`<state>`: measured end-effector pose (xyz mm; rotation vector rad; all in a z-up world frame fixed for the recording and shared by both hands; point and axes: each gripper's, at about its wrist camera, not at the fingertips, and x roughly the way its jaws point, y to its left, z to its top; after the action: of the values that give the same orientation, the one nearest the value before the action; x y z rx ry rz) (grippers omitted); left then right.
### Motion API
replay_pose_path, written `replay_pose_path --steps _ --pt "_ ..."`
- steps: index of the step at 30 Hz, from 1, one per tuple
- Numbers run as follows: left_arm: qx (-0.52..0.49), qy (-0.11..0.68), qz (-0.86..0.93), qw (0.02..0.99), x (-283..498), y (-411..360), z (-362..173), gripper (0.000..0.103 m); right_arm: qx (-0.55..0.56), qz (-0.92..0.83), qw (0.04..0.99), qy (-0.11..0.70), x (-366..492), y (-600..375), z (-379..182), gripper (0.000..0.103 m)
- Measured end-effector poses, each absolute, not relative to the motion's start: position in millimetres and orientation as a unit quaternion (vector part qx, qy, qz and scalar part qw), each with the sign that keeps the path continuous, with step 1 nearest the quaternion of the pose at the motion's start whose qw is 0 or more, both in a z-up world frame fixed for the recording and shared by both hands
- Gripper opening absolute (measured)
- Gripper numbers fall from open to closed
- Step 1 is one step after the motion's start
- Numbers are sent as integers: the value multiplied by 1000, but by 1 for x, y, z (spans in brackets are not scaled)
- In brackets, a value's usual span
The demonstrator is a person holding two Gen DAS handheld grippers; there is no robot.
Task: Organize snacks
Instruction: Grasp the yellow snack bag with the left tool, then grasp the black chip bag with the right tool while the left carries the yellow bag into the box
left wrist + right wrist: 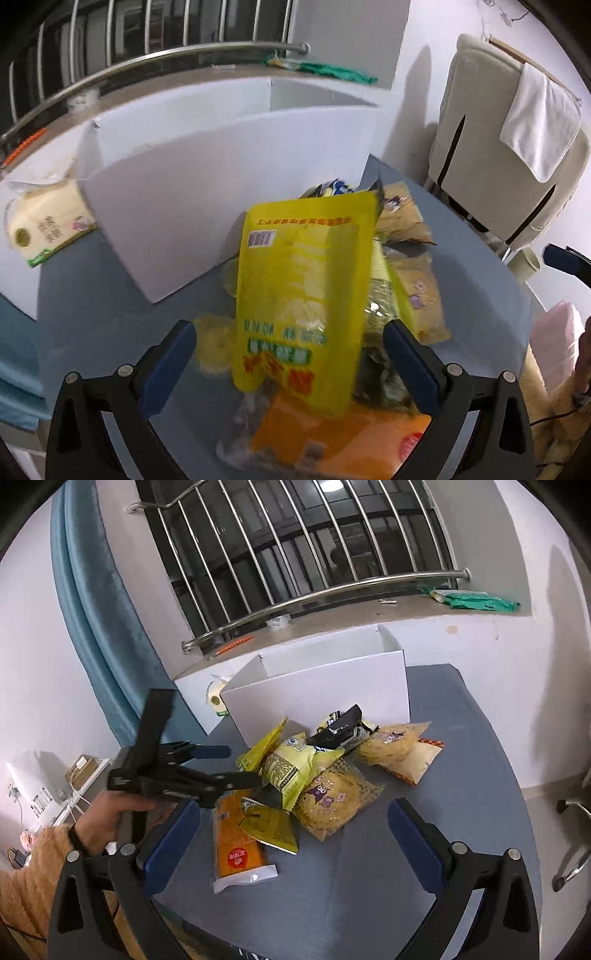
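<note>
So left gripper [288, 354] jaws wide around upright yellow bag [303, 295], not pinching; right gripper [291, 834] wide too, w/ snacks by white box [325, 698].

The left claw [291, 354] is seen with its blue-padded fingers [168, 363] spread wide on either side of a yellow snack bag [299, 291], which is tilted upright in blur and touched by neither finger as far as can be told. Under and behind that bag an orange packet [343, 439] and tan cookie packets [417, 280] are piled on the grey-blue desk [96, 310]. An open white box [221, 177] is set just behind the pile, with a tissue pack [48, 225] at its left side.
</note>
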<state>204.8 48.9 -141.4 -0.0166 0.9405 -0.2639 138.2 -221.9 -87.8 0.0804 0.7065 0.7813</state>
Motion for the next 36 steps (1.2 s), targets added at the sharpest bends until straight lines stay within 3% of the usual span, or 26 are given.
replay_pose_path --steps 3,6,10,14,22,36 --pt "0 445 -135 885 212 50 -144 98 40 368 864 342 140 -224 -92 103" --pt "-7 439 -163 883 214 53 -140 68 44 366 862 349 142 -225 -96 103" --pt "-21 439 -162 884 208 59 -135 41 48 364 861 353 144 -226 -99 103" --pt "-30 405 -135 904 192 69 -123 25 51 362 860 355 145 -226 -100 103" --pt "-82 347 -132 925 142 88 -89 19 34 361 861 357 172 -203 -97 103" --pt "-148 269 -118 944 82 118 -61 19 96 297 821 478 310 -132 -152 103"
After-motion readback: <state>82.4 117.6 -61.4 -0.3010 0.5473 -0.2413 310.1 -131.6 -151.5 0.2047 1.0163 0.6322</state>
